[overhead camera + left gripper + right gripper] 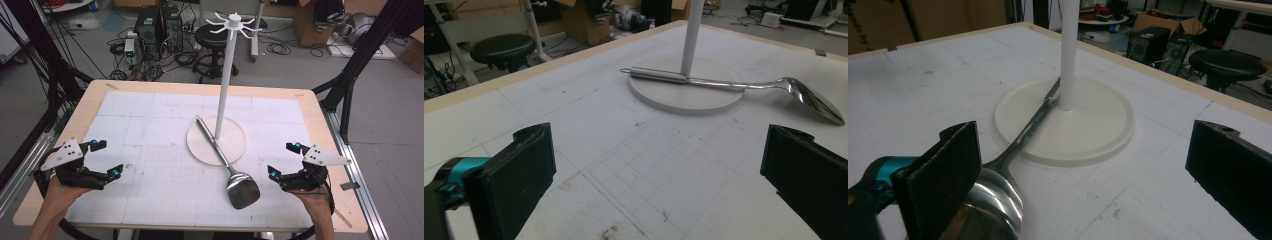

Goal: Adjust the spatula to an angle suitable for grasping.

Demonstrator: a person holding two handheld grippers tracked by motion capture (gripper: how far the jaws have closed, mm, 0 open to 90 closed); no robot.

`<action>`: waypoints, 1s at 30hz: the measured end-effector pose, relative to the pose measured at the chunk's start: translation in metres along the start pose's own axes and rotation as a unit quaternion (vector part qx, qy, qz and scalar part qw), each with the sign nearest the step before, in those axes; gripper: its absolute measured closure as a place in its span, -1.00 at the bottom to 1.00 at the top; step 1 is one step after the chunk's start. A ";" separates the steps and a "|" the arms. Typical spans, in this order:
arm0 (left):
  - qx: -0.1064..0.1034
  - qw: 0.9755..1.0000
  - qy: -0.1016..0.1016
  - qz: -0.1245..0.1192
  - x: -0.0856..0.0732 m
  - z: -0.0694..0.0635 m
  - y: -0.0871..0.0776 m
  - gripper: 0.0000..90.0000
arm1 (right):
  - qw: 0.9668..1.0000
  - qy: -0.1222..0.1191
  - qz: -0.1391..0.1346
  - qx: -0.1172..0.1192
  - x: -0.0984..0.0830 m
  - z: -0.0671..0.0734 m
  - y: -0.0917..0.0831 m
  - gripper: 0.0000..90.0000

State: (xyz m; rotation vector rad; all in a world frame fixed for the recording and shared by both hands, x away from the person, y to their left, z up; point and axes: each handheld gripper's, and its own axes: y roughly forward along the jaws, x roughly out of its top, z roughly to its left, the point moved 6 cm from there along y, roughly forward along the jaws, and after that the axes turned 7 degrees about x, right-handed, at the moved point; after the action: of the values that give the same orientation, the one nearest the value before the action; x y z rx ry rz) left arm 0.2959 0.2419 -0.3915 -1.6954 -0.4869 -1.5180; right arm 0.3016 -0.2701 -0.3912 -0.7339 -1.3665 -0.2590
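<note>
A steel spatula (227,162) lies across the round base (235,142) of a white hook stand (226,75) in the middle of the table, its blade (243,190) toward the near edge. My left gripper (106,159) rests open at the table's near left, nothing between its jaws. At the near right my right gripper (282,160) is open too, just right of the blade. In the left gripper view (656,165) the spatula (734,85) lies ahead on the base (664,97). The right gripper view (1080,170) shows the blade (993,205) beside its left jaw.
A white gridded mat (165,150) covers the wooden table (95,100). Beyond the far edge stand a black stool (212,37), computer towers (155,25) and loose cables on the floor. Black frame legs (350,80) rise at both sides.
</note>
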 end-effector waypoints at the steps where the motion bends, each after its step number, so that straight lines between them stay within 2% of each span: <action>1: 0.001 1.000 0.000 -0.001 0.000 0.000 0.000 -0.96 | 1.000 0.000 0.000 0.000 0.000 0.000 0.000 -0.99; 11: 0.001 1.000 0.004 0.000 0.000 0.000 -0.001 -0.96 | 1.000 0.007 0.002 0.000 0.000 -0.001 0.001 -0.99; 16: 0.001 1.000 0.004 0.001 -0.001 0.002 -0.001 -0.96 | 1.000 0.010 0.012 0.006 0.003 0.001 0.007 -0.99; 18: 0.000 1.000 0.003 0.002 -0.002 0.001 -0.001 -0.96 | 1.000 -0.002 0.018 0.017 0.006 0.004 0.010 -0.99; 24: -0.002 1.000 0.008 0.006 -0.002 0.000 0.001 -0.96 | 0.999 -0.012 0.028 0.041 0.012 0.009 0.015 -0.99; 25: -0.003 1.000 0.008 0.006 -0.002 0.000 0.001 -0.96 | 0.998 -0.015 0.038 0.053 0.015 0.011 0.019 -0.99; 27: -0.003 1.000 0.008 0.008 -0.003 0.000 0.002 -0.96 | 0.998 -0.017 0.041 0.055 0.016 0.011 0.021 -0.99; 28: -0.002 1.000 0.008 0.008 -0.003 0.000 0.002 -0.96 | 0.996 -0.018 0.052 0.069 0.020 0.013 0.025 -0.99; 30: -0.002 1.000 0.007 0.007 -0.003 0.000 0.002 -0.96 | 0.996 -0.021 0.057 0.072 0.022 0.013 0.028 -0.99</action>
State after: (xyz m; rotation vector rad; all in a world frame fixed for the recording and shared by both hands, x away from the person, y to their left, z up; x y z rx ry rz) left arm 0.2968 0.2415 -0.3946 -1.6865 -0.4636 -1.5209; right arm 0.3121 -0.2358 -0.3788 -0.6967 -1.3630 -0.0533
